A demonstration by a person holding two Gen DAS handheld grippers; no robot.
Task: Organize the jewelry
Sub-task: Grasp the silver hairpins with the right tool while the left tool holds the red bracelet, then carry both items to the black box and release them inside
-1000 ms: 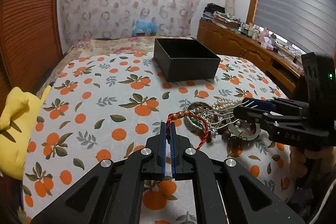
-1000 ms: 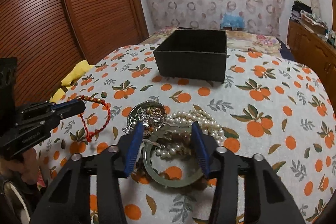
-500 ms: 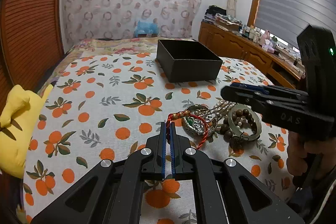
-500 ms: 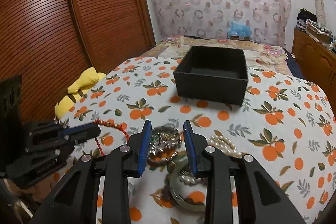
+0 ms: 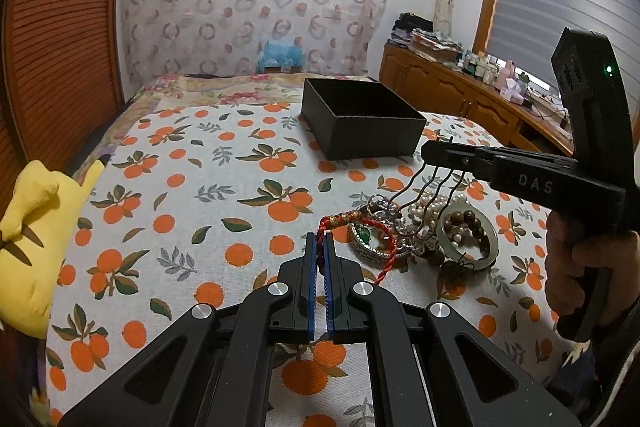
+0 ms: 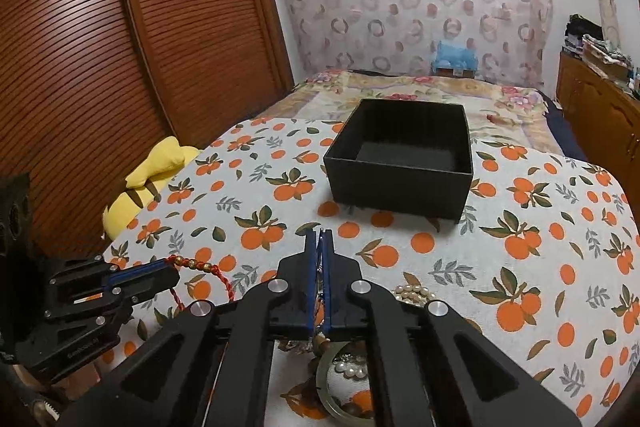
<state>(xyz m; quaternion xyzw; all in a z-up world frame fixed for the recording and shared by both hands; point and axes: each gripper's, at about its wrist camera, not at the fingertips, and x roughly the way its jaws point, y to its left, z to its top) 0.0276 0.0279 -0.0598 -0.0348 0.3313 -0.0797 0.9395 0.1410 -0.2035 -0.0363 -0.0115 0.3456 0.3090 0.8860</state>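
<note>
On the orange-print cloth [image 5: 208,211], the left gripper [image 5: 319,247] pinches a red cord bracelet [image 5: 352,221]. The right gripper [image 6: 320,247] is squeezed on a wavy metal hair comb [image 5: 430,201], lifting it above the jewelry pile [image 5: 432,231]. A black box [image 6: 400,163] sits behind.

Jewelry heap at four o'clock, box [image 5: 362,125] up at twelve.
Red cord bracelet [image 5: 352,221] pinched upright; wavy-pronged hairpiece [image 5: 424,195] lifted over pearls [image 5: 434,201], jade bangle [image 5: 468,241], wooden beads; black box open, empty.

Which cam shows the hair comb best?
Left wrist: the hair comb hangs in profile from the shut right gripper, prongs clear above the jewelry pile. Right wrist shows only a sliver between its own fingers.
</note>
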